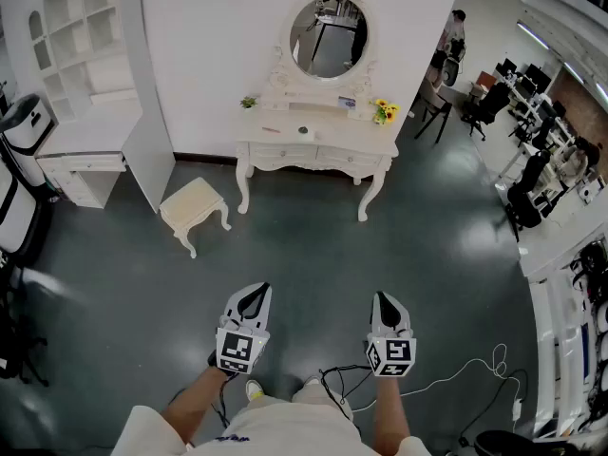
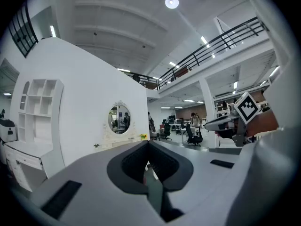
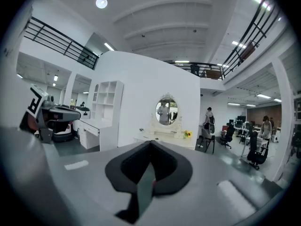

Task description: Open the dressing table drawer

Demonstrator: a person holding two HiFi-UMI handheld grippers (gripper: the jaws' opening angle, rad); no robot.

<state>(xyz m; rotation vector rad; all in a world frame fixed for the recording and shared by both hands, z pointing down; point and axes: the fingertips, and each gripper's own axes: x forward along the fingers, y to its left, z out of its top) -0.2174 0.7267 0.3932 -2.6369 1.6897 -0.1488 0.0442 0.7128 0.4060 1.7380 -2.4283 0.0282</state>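
Observation:
A white dressing table (image 1: 316, 150) with an oval mirror (image 1: 329, 36) stands against the far wall. Its two drawers (image 1: 283, 153) sit shut under the top. I hold both grippers low and far back from it, over the dark floor. My left gripper (image 1: 258, 291) is shut and empty. My right gripper (image 1: 382, 297) is shut and empty too. In the left gripper view the dressing table (image 2: 117, 138) looks small and distant beyond the closed left gripper (image 2: 148, 142). The right gripper view shows the dressing table (image 3: 162, 134) beyond the closed right gripper (image 3: 150, 142).
A small white stool (image 1: 194, 211) stands left of the table. A white desk with shelves (image 1: 90, 150) fills the left side. A yellow flower bunch (image 1: 384, 112) sits on the tabletop. A white cable (image 1: 465, 369) lies on the floor at right. Office chairs (image 1: 489, 103) and a person (image 1: 454, 36) are at back right.

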